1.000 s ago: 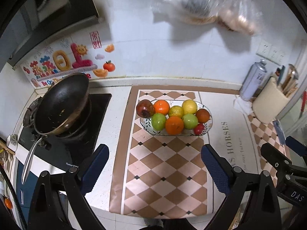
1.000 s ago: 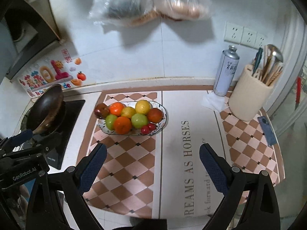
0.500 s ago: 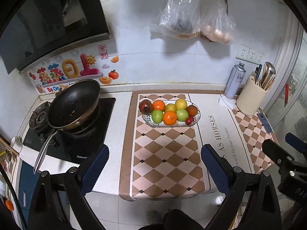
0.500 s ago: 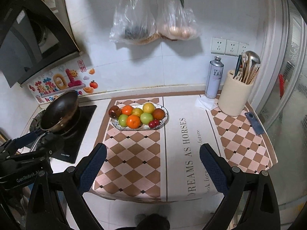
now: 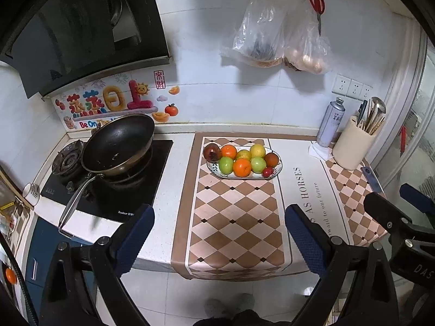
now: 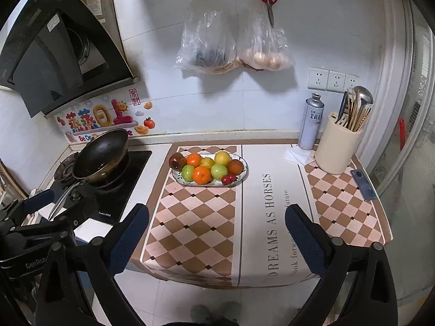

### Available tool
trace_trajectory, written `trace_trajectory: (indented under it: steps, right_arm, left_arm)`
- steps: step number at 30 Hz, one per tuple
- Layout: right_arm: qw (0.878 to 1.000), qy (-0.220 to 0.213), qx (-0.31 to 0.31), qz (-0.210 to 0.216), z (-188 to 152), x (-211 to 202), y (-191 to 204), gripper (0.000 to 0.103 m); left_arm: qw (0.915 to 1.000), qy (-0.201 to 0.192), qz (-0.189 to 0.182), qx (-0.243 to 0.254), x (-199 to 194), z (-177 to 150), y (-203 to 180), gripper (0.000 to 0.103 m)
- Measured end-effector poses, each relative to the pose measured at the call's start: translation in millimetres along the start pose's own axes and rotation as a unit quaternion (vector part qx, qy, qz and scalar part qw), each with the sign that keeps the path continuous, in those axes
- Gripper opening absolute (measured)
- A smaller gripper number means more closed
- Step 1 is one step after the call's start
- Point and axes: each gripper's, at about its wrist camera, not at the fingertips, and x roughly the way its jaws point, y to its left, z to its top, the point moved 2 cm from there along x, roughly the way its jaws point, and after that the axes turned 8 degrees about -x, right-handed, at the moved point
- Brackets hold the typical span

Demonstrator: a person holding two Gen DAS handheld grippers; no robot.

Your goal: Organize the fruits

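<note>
An oval patterned plate [image 5: 277,172] [image 6: 244,172] sits on the checkered mat, piled with several fruits: oranges [image 5: 241,167] [image 6: 202,175], green apples [image 5: 226,164] [image 6: 219,171], a yellow lemon [image 5: 257,150], a dark red apple [image 5: 212,152] [image 6: 176,160] and small red fruits [image 6: 228,179]. My left gripper [image 5: 218,233] is open and empty, well back from the counter edge. My right gripper [image 6: 217,233] is open and empty, also back from the counter.
A black wok [image 5: 118,144] sits on the stove at left. A spray can [image 6: 311,122], a utensil holder [image 6: 338,142] and a phone [image 6: 363,184] stand at right. Plastic bags [image 6: 231,46] and red scissors hang on the wall.
Both grippers have pulled back and up from the counter; the plate of fruit looks smaller and farther away. Both stay open and empty.
</note>
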Motion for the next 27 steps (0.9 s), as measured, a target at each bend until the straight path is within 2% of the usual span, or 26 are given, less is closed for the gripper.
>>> trace_trajectory:
  steps: [7, 9, 15, 27]
  right_arm:
    - [1.000, -0.002, -0.010, -0.004, 11.7, 14.6, -6.4, 0.103]
    - [1.000, -0.002, -0.012, -0.007, 17.2, 23.1, -8.1, 0.103]
    - [1.000, 0.001, -0.016, -0.017, 34.3, 56.1, -14.1, 0.103]
    - [0.999, 0.046, -0.010, -0.021, 47.9, 133.2, -21.0, 0.103]
  left_arm:
    - [0.9999, 0.003, -0.001, -0.017, 10.2, 8.6, -1.7, 0.098]
    - [0.9998, 0.001, 0.003, -0.018, 15.2, 12.2, -2.4, 0.103]
    - [0.9996, 0.005, 0.022, -0.018, 41.4, 23.6, -3.3, 0.103]
    - [0.9975, 0.044, 0.054, -0.017, 106.7, 37.6, 2.2, 0.103]
